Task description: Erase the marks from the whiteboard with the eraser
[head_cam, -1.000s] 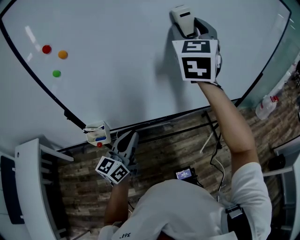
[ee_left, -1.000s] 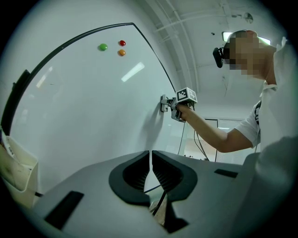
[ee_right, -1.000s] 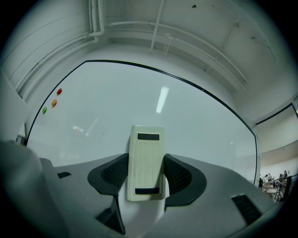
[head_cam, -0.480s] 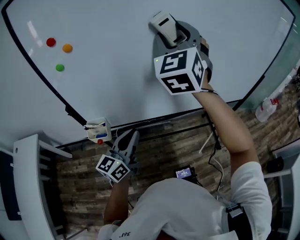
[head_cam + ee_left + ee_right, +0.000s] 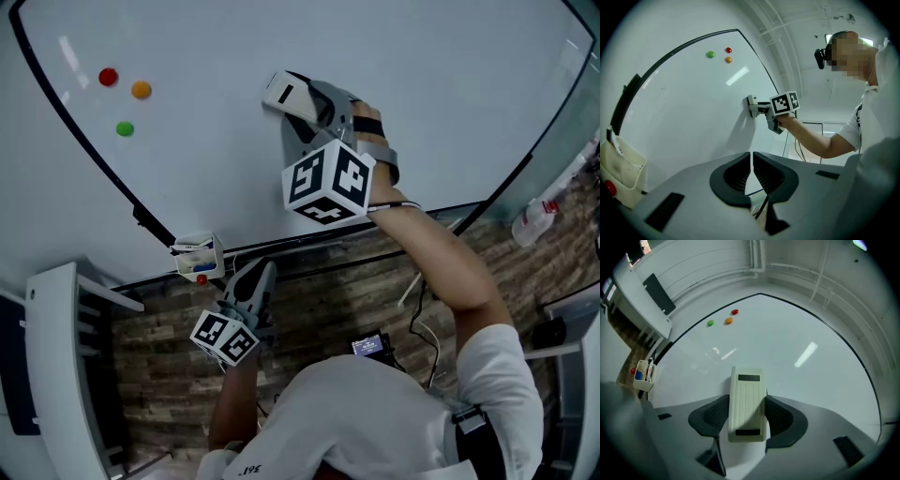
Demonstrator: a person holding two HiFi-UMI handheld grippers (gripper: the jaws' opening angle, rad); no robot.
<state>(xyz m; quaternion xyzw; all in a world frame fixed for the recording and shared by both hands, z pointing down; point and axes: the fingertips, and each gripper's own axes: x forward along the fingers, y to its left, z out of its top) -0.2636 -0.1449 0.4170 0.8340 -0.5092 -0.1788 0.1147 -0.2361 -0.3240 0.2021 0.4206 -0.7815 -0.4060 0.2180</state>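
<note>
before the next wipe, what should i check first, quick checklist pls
1. Grip: the right hand-held gripper is shut on the eraser, with a jaw on each side. ok
2. Contact: in the left gripper view the eraser lies against the whiteboard. ok
3. Marks left to wipe: none show on the board in any view. cannot tell
4. Obstacles: the red magnet, orange magnet and green magnet sit well apart from the eraser. ok
5. Left hand-held gripper: its jaws are together with nothing between them, and it is held off the board near the small holder. ok
</note>
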